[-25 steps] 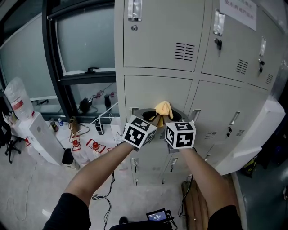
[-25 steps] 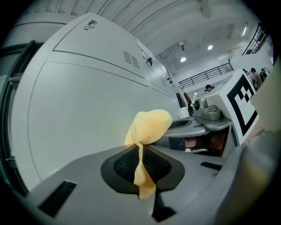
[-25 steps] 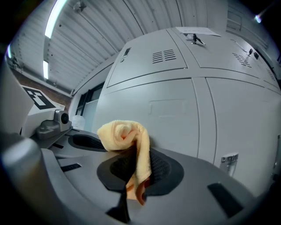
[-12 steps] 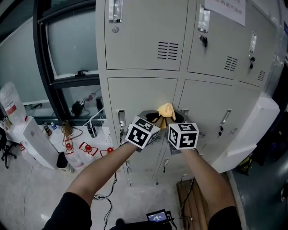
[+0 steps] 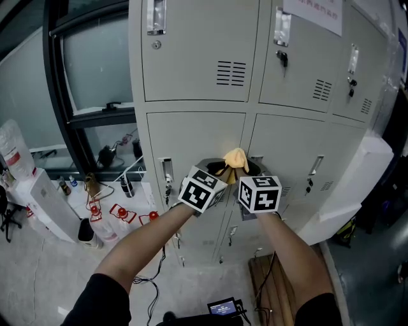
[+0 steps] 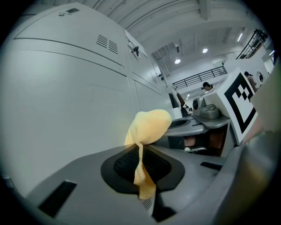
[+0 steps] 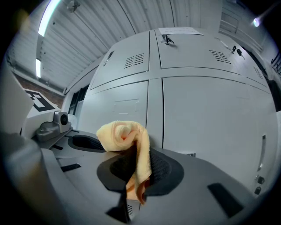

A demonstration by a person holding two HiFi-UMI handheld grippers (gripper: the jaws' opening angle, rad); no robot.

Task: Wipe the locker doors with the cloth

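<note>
Scene: a person is standing in front of a bank of grey metal lockers (image 5: 204, 44), reaching both bare forearms (image 5: 143, 245) forward side by side.
Left gripper (image 6: 141, 163): its jaws are pinching shut on a thin tail of the yellow cloth (image 6: 149, 124), and the bunched bulk of the fabric is puffing up above the jaw tips.
Right gripper (image 7: 134, 170): its jaws are clamping the same cloth, with a folded strip hanging down between the dark ribbed pads.
Cloth position: both grippers are holding it together as one small rounded wad at their tips. It is sitting in front of the vertical seam between two lower locker doors (image 5: 191, 143). Whether it is pressing on the metal cannot be told.
Grippers together: they are sitting close beside each other, and their marker cubes (image 5: 201, 190) are facing up towards the head camera.
Locker doors: all are standing closed. The upper ones are showing vent slots (image 5: 231, 73), and a paper notice (image 5: 309, 13) is hanging on one at the top right.
Left of the lockers: a dark-framed window (image 5: 95, 63) is filling the wall, with small bottles and cables lying on the floor below it.
</note>
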